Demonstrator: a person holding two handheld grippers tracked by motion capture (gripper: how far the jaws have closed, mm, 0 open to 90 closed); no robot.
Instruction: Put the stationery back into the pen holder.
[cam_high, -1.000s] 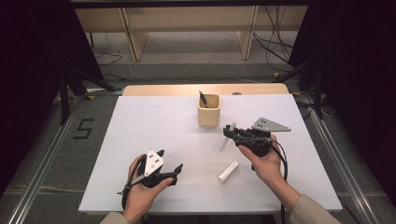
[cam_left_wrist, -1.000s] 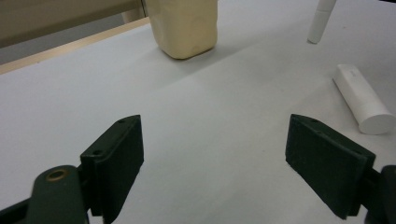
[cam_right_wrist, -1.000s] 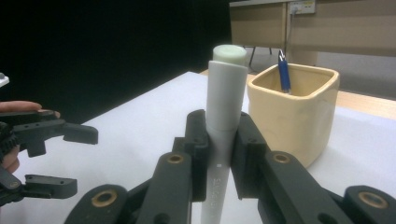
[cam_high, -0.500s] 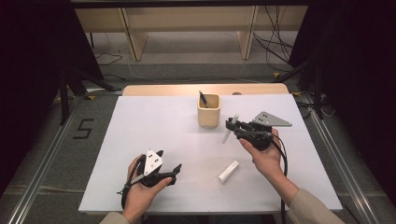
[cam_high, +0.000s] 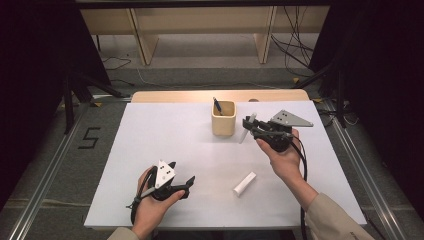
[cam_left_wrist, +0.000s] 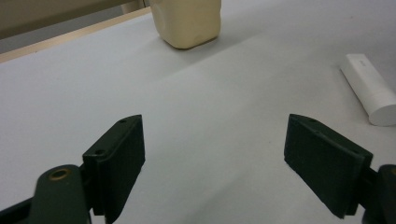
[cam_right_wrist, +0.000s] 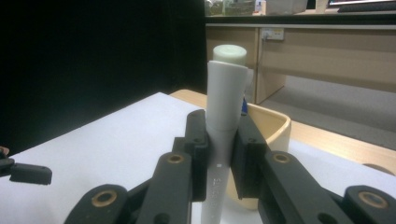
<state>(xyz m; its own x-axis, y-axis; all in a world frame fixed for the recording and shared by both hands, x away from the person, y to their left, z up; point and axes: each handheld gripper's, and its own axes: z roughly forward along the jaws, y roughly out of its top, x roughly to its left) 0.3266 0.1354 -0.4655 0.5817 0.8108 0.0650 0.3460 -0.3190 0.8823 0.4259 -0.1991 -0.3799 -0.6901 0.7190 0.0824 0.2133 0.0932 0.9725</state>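
High view: the right gripper (cam_high: 248, 126), right of centre in the frame, is clenched on a white marker (cam_high: 245, 131), which hangs tilted just right of the beige pen holder (cam_high: 223, 123) and above the white surface (cam_high: 150, 135). A dark pen (cam_high: 217, 105) stands in the holder. A second white marker (cam_high: 244, 183) lies flat on the surface at lower centre, apart from both grippers. The left gripper (cam_high: 189, 181), at lower left, rests released on the surface with nothing between its jaws.

Left gripper view: the jaws of the left gripper (cam_left_wrist: 212, 158) stand wide apart over bare surface (cam_left_wrist: 93, 84); the lying marker (cam_left_wrist: 371, 88) is at the right edge, the pen holder (cam_left_wrist: 189, 23) at top centre.

Right gripper view: the right gripper (cam_right_wrist: 219, 154) presses both pads on the marker (cam_right_wrist: 224, 107), which is held upright at frame centre with its capped end uppermost; the pen holder (cam_right_wrist: 268, 128) is directly behind it.
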